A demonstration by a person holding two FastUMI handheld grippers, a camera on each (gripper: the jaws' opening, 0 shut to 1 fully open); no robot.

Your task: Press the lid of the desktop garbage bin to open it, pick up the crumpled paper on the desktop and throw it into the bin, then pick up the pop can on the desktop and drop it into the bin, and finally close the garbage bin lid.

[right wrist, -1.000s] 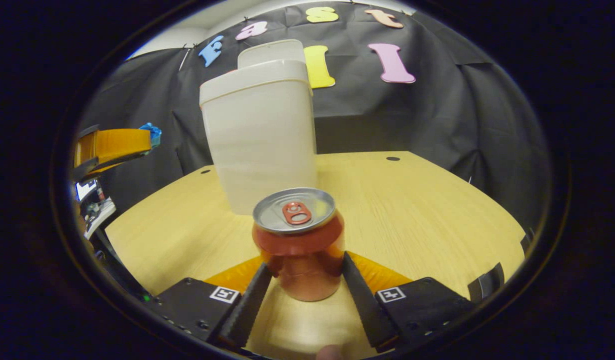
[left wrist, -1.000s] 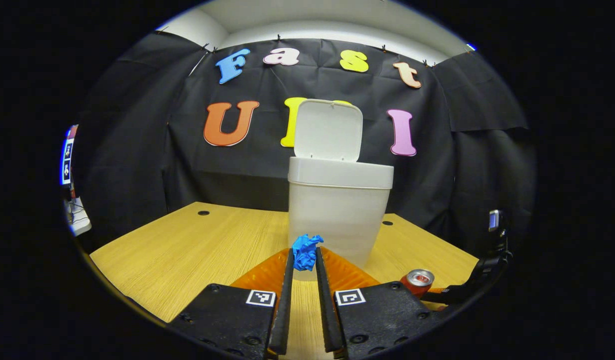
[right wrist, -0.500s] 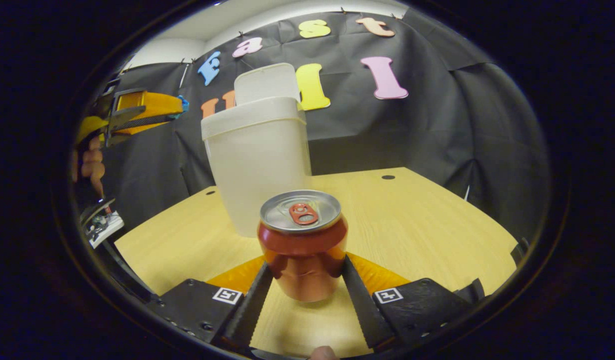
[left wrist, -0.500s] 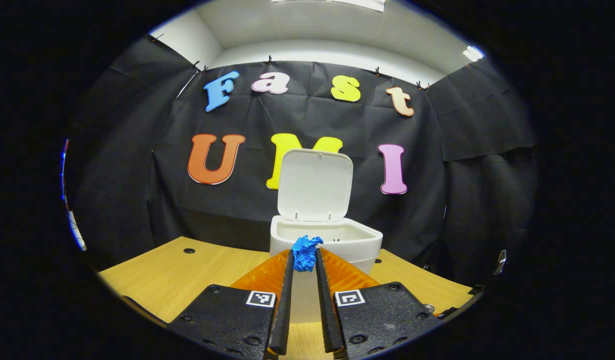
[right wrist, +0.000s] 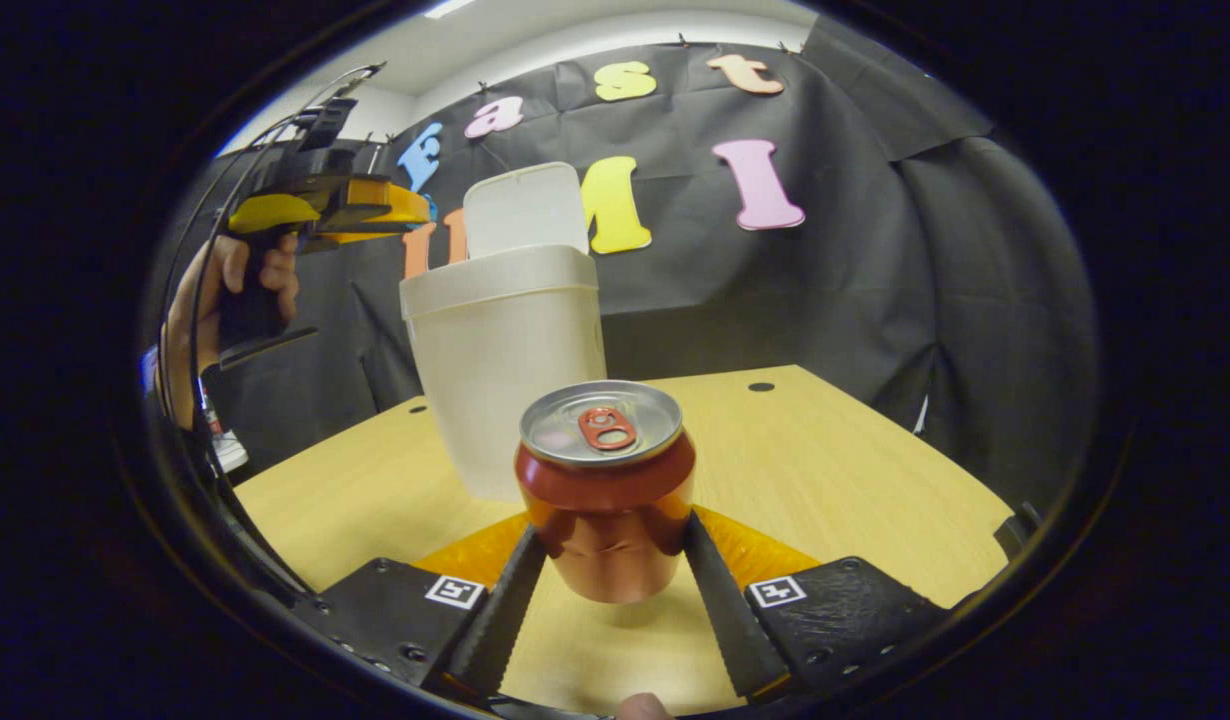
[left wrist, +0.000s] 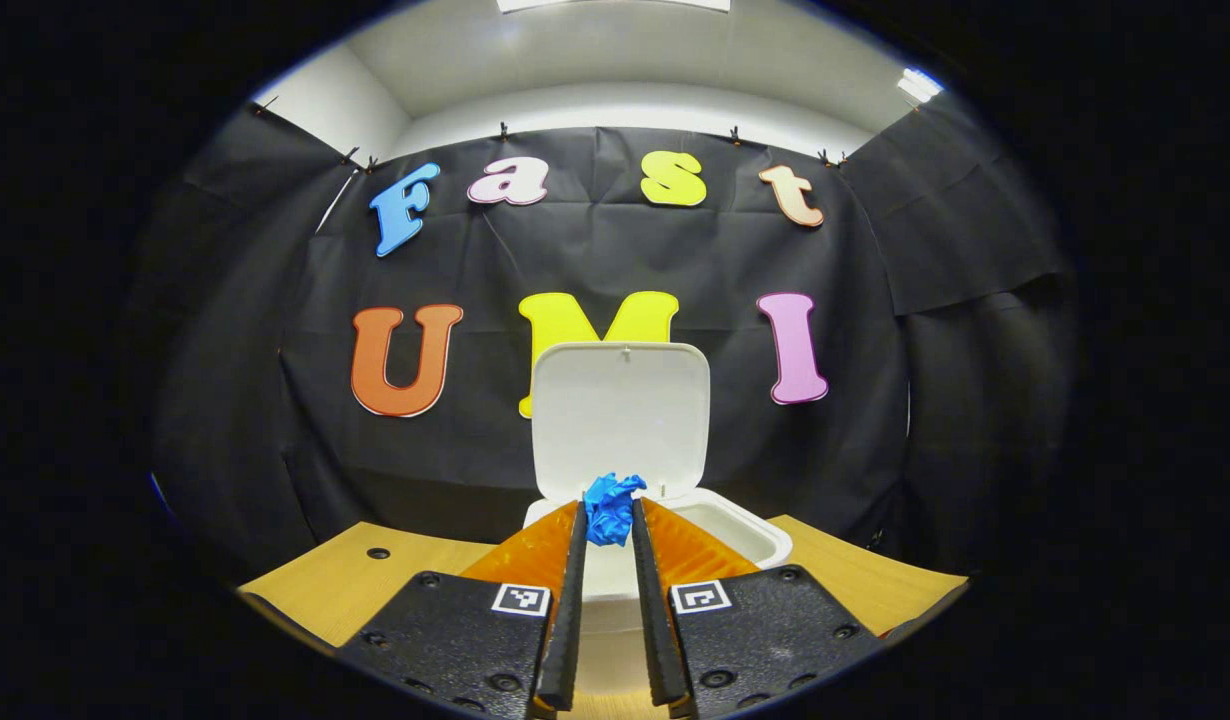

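We see crumpled paper (left wrist: 612, 505): bright blue, lower centre of left gripper view. Garbage bin (right wrist: 505, 375): off-white body, plain, left of centre in right gripper view; lid (left wrist: 620, 420) white, plain. Pop can (right wrist: 605, 500): glossy red-orange body, silver top, red pull tab, lower centre. Desktop (right wrist: 825, 470): pale wood with fine grain lines, small dark round holes. We note square black-and-white markers on both gripper bodies, bottom of each view.
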